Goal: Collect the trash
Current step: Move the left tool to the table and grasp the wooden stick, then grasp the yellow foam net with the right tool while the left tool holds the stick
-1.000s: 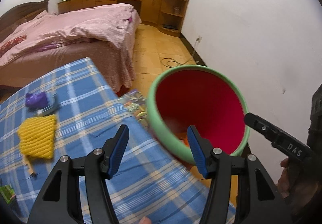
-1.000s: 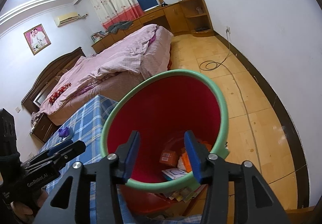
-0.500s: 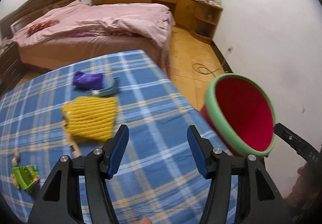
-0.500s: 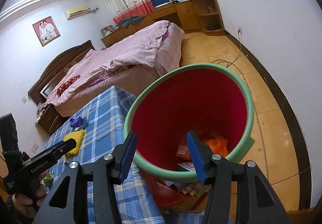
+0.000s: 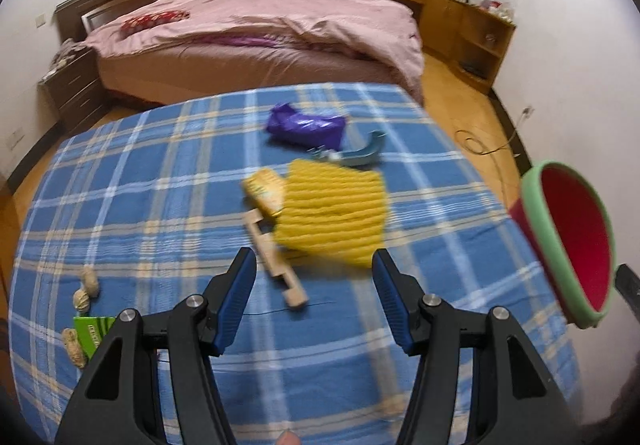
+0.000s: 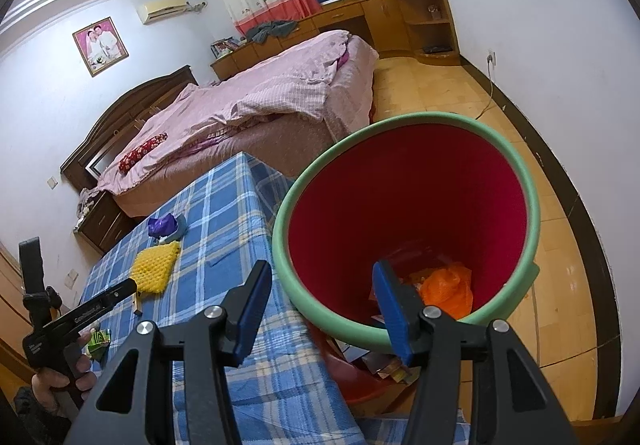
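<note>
A red bin with a green rim [image 6: 408, 213] stands off the right edge of the blue plaid table [image 5: 160, 205]; it also shows in the left wrist view [image 5: 568, 241]. It holds an orange bag [image 6: 446, 289] and wrappers. My right gripper [image 6: 318, 309] is open and empty at the bin's near rim. My left gripper [image 5: 314, 297] is open and empty above the table, just short of a wooden piece [image 5: 276, 261]. On the table lie a yellow knitted cloth [image 5: 336, 213], a purple bag [image 5: 306, 127], a green packet [image 5: 90, 329] and peanuts [image 5: 86, 291].
A teal curved object [image 5: 364, 155] lies beside the purple bag. A bed with pink bedding [image 5: 260, 33] stands beyond the table. A nightstand [image 5: 72, 93] is at the left, wooden cabinets [image 5: 460, 21] along the far wall. A cable [image 5: 492, 145] trails on the floor.
My left gripper has swung left, away from the bin and over the table toward the yellow cloth. My right gripper has shifted slightly left at the bin's rim. Both stay open.
</note>
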Motion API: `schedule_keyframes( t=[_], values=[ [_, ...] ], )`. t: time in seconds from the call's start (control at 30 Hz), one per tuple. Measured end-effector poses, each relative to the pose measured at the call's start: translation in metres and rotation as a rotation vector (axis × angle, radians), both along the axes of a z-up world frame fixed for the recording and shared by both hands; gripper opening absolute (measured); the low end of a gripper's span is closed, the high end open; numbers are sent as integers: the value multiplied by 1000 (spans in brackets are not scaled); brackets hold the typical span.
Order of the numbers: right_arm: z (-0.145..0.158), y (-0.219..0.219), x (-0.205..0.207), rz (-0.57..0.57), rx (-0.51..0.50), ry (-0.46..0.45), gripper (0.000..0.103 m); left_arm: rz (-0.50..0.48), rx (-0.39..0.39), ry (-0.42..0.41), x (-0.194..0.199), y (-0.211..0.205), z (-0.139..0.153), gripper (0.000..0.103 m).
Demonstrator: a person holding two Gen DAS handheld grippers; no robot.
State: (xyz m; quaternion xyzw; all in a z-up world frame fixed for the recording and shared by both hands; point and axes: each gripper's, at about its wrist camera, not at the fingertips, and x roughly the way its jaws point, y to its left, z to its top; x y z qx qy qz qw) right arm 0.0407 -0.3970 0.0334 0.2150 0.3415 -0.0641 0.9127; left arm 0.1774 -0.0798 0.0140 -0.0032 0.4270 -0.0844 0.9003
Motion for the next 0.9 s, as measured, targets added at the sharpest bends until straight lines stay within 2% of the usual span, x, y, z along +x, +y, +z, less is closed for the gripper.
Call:
schedule_keyframes(
  t=[0.2, 0.4, 0.5, 0.63, 0.77, 0.9],
  values=[
    [-2, 5, 6, 5, -4, 14, 56, 56, 28, 39, 10, 11, -17, 60],
    [-2, 9, 10, 15, -12, 22, 56, 95, 24, 58, 15, 21, -27, 48],
    [-3, 10, 13, 20, -13, 26, 56, 101, 27, 50, 17, 24, -27, 36],
    [-2, 16, 17, 36, -22, 26, 56, 109, 11, 49, 18, 31, -26, 10],
    [1, 26, 23, 59, -33, 27, 56, 111, -37, 56, 17, 41, -26, 10],
    [4, 41, 31, 94, -48, 29, 56, 117, -59, 27, 12, 51, -19, 10]
  ],
)
